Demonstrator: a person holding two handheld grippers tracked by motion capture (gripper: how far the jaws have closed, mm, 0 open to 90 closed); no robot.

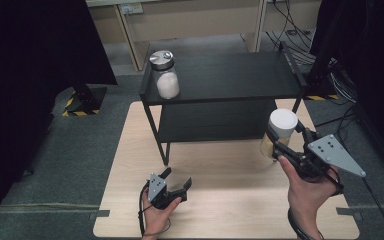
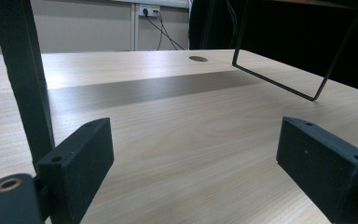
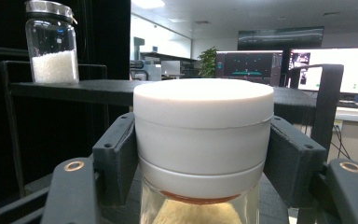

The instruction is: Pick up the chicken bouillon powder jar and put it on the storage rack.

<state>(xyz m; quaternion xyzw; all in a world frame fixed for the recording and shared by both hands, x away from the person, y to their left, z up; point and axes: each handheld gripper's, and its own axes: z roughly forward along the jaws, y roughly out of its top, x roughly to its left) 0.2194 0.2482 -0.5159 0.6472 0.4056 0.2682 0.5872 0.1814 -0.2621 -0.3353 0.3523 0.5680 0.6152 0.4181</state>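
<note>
A: Pale wood first: the table (image 1: 220,165) nearest the person, where the left gripper (image 1: 176,181) rests low, jaws apart with nothing between them.

B: And the right one?

A: The right gripper (image 1: 279,145) is clamped on the white-lidded jar (image 1: 280,134), pads pressed at the lid's sides. It holds the jar above the table's right part, just in front of the black shelf (image 1: 230,77) and near its right end.

B: So which step would you call this?

A: I'd judge it the carry: the jar is lifted and faces the shelf, so placing it on top looks like the aim. The next move calls for bringing the jar's base above the shelf's top board, clearing the raised end rail (image 1: 294,65), then setting it down level before the jaws let go.

B: How does the jar look?

A: In the right gripper view it is clear glass under a broad white lid (image 3: 203,112), with a pale yellowish powder inside. It sits upright in the grip.

B: Anything farther off?

A: A steel-lidded jar (image 1: 164,74) of white grains at the shelf's left end.
</note>
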